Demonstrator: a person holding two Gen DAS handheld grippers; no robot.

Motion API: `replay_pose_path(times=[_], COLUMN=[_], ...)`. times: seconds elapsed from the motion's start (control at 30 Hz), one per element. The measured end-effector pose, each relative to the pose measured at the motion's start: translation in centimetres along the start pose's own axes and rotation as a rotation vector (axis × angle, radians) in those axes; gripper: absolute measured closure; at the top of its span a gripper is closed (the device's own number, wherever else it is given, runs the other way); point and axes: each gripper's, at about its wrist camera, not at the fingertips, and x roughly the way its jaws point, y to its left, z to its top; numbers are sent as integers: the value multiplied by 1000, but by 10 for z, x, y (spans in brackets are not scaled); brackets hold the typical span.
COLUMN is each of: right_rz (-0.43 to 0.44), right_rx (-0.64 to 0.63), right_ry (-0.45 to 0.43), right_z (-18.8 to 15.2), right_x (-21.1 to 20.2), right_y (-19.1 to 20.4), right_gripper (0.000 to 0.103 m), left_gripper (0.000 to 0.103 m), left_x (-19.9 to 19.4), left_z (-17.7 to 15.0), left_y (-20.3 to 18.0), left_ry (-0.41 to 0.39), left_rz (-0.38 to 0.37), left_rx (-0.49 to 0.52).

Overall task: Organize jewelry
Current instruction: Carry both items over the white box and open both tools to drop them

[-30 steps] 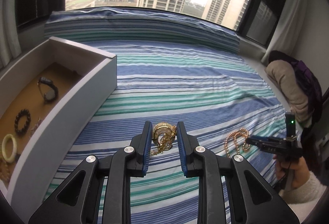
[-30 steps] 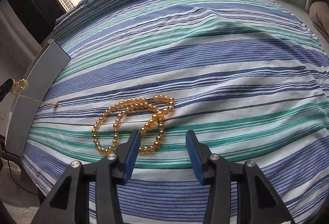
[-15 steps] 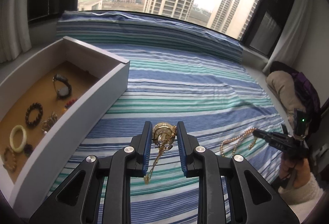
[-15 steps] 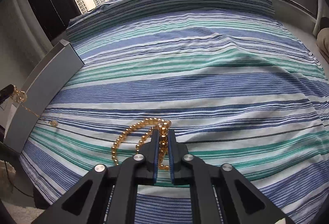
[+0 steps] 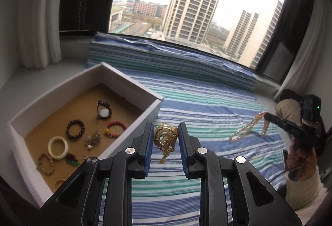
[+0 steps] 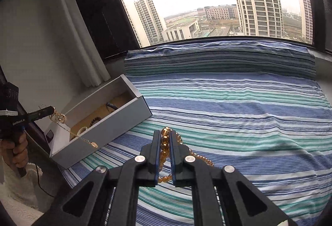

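My left gripper (image 5: 165,131) is shut on a gold pendant necklace (image 5: 165,135), held in the air just right of the white box (image 5: 132,89); its thin chain (image 6: 79,136) dangles in the right wrist view. My right gripper (image 6: 165,136) is shut on an amber bead necklace (image 6: 164,143), lifted off the striped sheet (image 6: 238,122), with loops hanging below the fingers. From the left wrist view the bead necklace (image 5: 248,126) hangs at the far right from the right gripper (image 5: 267,115). The box holds a watch (image 5: 103,111), a white bangle (image 5: 58,146) and several bead bracelets.
A hand (image 5: 302,160) in a white sleeve holds the right gripper. A striped bolster (image 6: 217,60) lies along the window. A beige and purple bundle (image 5: 290,107) sits at the bed's right side. White curtains (image 5: 39,18) hang left of the box.
Both grippers rose well off the bed. The right one shut on the bead necklace and lifted it. The pendant necklace came up with the left gripper, closer to the box.
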Motion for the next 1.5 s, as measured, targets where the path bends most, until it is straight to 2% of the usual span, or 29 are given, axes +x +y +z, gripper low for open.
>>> replay_pose_path(times=[0.17,0.33,0.6,0.77,0.93,1.07,1.23,1.27,1.33,1.37,1.4,1.43,1.47,1.5], right_rz=[86,169,277,274,252,228,130,110,64,45,30,25,25,27], right_rx=[-35,-96,-142,-183,-200,-234,-291,-300,-316,-317,-315,-308,-302,-300], right_ry=[-22,-22,19,52,136,227,310,323,346,353,358,355,342,324], right_z=[51,96,142,151,149,140,113,106,96,94,93,93,95,98], right_x=[19,50,125,178,247,299,348,356,368,372,373,370,364,358], right_y=[34,84,153,182,195,199,189,186,181,180,180,179,179,180], right_gripper=[95,95,95,95,95,95,95,94,93,91,85,66,50,48], left_gripper=[80,80,80,80,80,80,79,77,59,42,27,21,10,3], left_x=[-16,-24,-1,39,80,105,133,136,135,131,125,117,107,97], left_z=[12,24,51,61,64,55,29,24,17,15,13,11,9,8], left_y=[41,85,167,217,250,267,288,289,287,283,277,268,259,248], left_ry=[-9,-26,-35,-12,26,51,89,94,97,88,68,42,14,-16], left_rz=[69,163,269,295,329,364,400,420,466,486,511,537,557,571], left_rx=[-64,-101,-141,-172,-185,-183,-219,-223,-218,-208,-193,-175,-158,-145])
